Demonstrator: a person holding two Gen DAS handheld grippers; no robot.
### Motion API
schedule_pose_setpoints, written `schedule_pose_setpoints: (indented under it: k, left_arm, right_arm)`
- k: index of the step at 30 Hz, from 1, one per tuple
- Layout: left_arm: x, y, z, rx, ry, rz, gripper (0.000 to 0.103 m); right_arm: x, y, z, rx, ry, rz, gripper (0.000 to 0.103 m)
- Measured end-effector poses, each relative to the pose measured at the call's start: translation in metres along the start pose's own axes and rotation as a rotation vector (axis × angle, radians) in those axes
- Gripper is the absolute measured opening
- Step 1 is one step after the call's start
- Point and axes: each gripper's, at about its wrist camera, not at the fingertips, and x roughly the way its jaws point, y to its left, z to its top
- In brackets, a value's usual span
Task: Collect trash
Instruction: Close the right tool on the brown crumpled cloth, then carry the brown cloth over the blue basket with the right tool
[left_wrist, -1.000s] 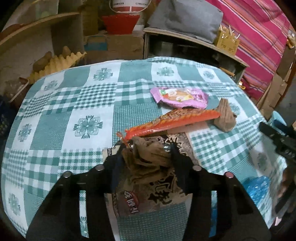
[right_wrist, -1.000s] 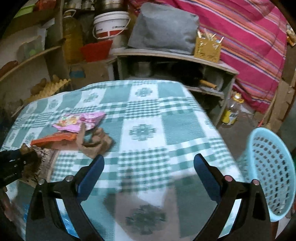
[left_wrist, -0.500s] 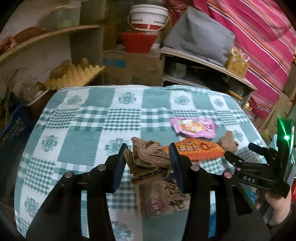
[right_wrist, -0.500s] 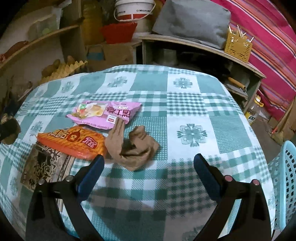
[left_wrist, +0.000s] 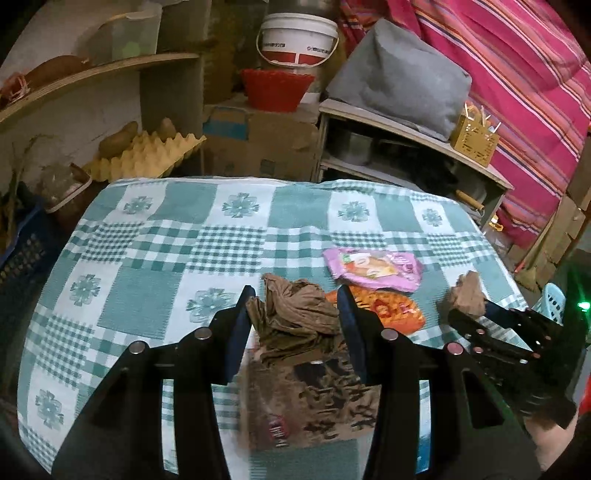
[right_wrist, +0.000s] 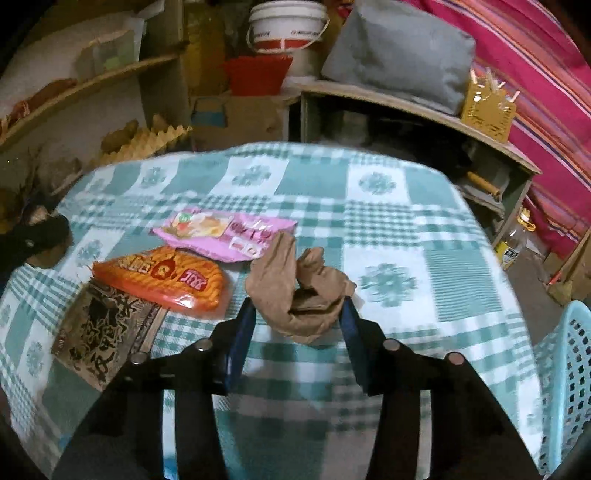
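The right gripper (right_wrist: 297, 314) has come across the table (right_wrist: 388, 221), jaws closing around a light brown wad (right_wrist: 295, 291) near the right edge, while the left gripper (left_wrist: 295, 314) pinches a dark brown wad (left_wrist: 291, 317), lifted.

right gripper (right_wrist: 297, 325) closing on brown wad (right_wrist: 299, 295)

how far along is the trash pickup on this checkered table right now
Nothing visibly binned yet; the blue basket shows no contents from here. In hand: left gripper holds one crumpled brown wad, right gripper is closing around another. Left on the cloth: pink packet, orange packet, brown patterned packet.
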Motion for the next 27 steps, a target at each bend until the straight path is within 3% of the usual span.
schedule_pose_setpoints:
  k: [10,21,27]
  left_arm:
    - [0.0,-0.074,-0.001,0.063,-0.023,-0.068,0.045]
    - [-0.004,-0.187,-0.014,0.167,-0.054,-0.177,0.045]
    - [-0.003,-0.248,-0.029,0.216,-0.059,-0.234,0.046]
  right_arm:
    - [-0.067,-0.074,-0.013,0.052,-0.089,-0.098,0.047]
    - [-0.137,-0.192,-0.056,0.198,-0.148,-0.247,0.047]
    - [-0.154,-0.243,-0.077,0.276,-0.153,-0.308,0.047]
